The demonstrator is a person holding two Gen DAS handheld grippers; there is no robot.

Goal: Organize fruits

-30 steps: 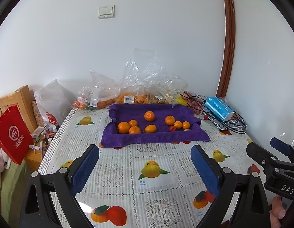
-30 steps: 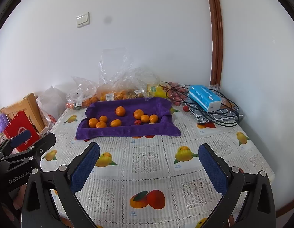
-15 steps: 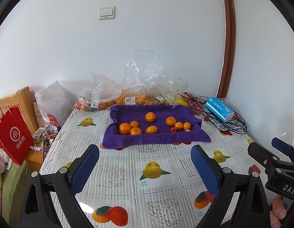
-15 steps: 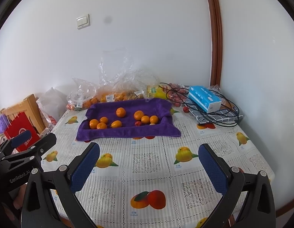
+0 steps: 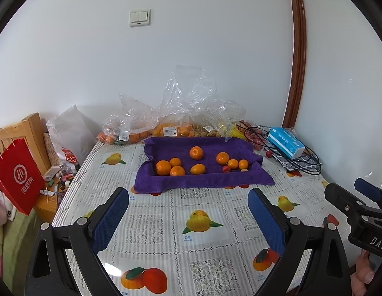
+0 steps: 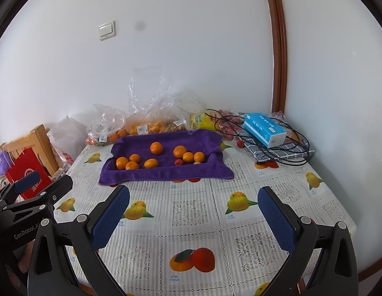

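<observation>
A purple towel [image 5: 203, 180] [image 6: 166, 172] lies at the far middle of the table with several oranges [image 5: 196, 153] [image 6: 156, 147] and a small red fruit [image 5: 225, 169] [image 6: 178, 162] on it. My left gripper [image 5: 188, 212] hangs open over the near table, well short of the towel, with nothing between its blue pads. My right gripper [image 6: 193, 212] is open and empty too, also short of the towel. Each gripper shows at the edge of the other's view.
Clear plastic bags of fruit [image 5: 166, 125] [image 6: 151, 123] line the wall behind the towel. A blue tissue box [image 5: 286, 141] [image 6: 263, 129], black cables and a checked cloth [image 6: 282, 150] sit at the far right. A red paper bag [image 5: 17, 175] and wooden crate [image 6: 40, 145] stand left of the table.
Both views have drifted slightly; the towel sits a little lower in the left wrist view. Both grippers stay open and empty.
</observation>
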